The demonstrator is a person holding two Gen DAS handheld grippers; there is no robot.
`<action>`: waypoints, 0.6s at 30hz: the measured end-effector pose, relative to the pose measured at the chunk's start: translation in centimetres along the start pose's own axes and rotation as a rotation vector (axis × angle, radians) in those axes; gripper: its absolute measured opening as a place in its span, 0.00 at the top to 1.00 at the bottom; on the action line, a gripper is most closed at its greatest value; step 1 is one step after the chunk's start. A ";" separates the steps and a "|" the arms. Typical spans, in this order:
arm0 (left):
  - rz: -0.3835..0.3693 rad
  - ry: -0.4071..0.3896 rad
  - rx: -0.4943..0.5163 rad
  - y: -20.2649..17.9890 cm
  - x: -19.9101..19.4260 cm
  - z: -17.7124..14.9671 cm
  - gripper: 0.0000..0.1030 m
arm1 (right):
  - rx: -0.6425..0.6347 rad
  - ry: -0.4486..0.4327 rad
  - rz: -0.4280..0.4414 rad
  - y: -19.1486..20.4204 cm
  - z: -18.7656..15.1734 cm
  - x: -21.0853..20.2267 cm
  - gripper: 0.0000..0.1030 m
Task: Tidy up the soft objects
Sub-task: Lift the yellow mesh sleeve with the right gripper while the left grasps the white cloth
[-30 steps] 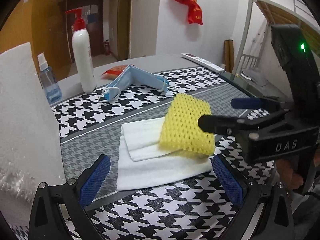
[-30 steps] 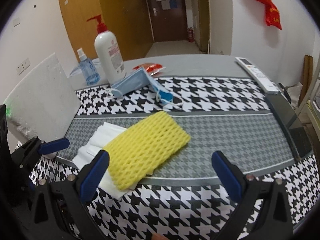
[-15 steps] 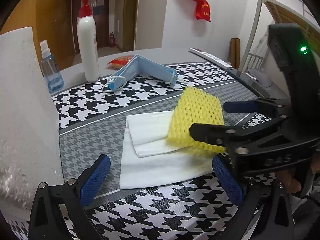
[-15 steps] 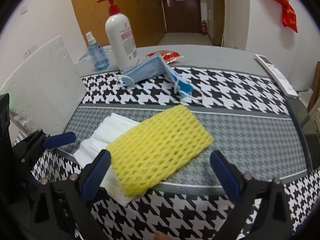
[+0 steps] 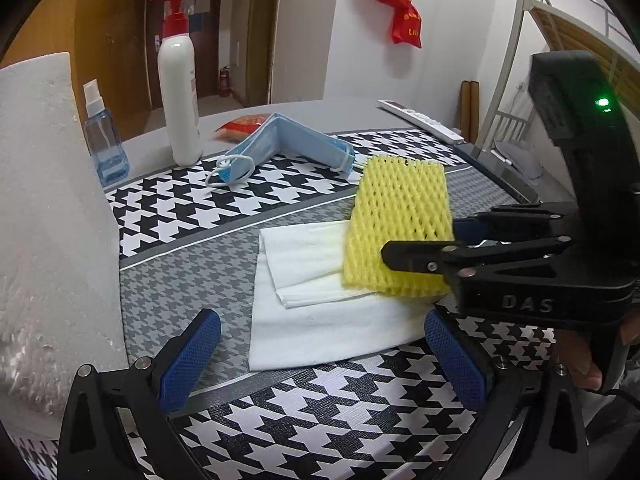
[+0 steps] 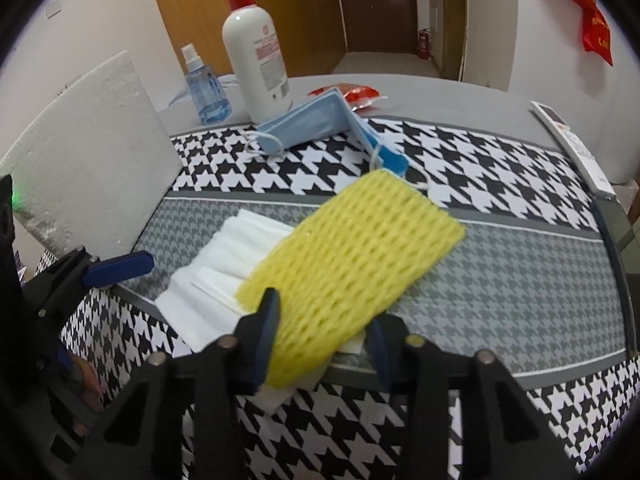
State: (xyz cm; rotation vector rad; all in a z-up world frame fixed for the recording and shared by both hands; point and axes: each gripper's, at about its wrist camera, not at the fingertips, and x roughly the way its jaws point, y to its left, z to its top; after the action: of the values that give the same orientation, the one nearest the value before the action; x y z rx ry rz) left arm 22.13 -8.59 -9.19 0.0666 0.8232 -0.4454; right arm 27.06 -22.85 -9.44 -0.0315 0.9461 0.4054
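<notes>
While the left tool gapes, the "DAS"-marked right tool clamps the yellow foam net.

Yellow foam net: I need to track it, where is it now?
The yellow foam net sits pinched at its near end in the right gripper, overlapping the white folded cloths, in front of the blue face mask.

A yellow foam mesh sleeve, flat and rectangular, tilts up off the table, its near end pinched between gripper fingers. Beneath it lie folded white cloths, stacked. Farther back rests a bent blue face mask.
</notes>
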 end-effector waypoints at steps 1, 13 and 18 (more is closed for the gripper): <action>-0.001 -0.001 0.000 0.0 0.0 0.0 0.01 | -0.002 -0.009 0.002 0.1 0.0 -0.3 0.59; -0.016 -0.001 -0.016 0.1 -0.1 0.0 0.01 | 0.038 -0.051 0.019 -1.3 -0.6 -2.6 0.88; -0.027 -0.013 -0.011 -0.1 -0.2 0.1 0.01 | 0.053 -0.105 0.014 -1.8 -0.6 -4.3 0.89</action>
State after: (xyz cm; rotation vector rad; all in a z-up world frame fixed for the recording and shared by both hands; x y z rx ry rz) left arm 22.07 -8.61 -9.01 0.0421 0.8147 -0.4663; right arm 24.98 -26.02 -6.70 0.0441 0.8534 0.3907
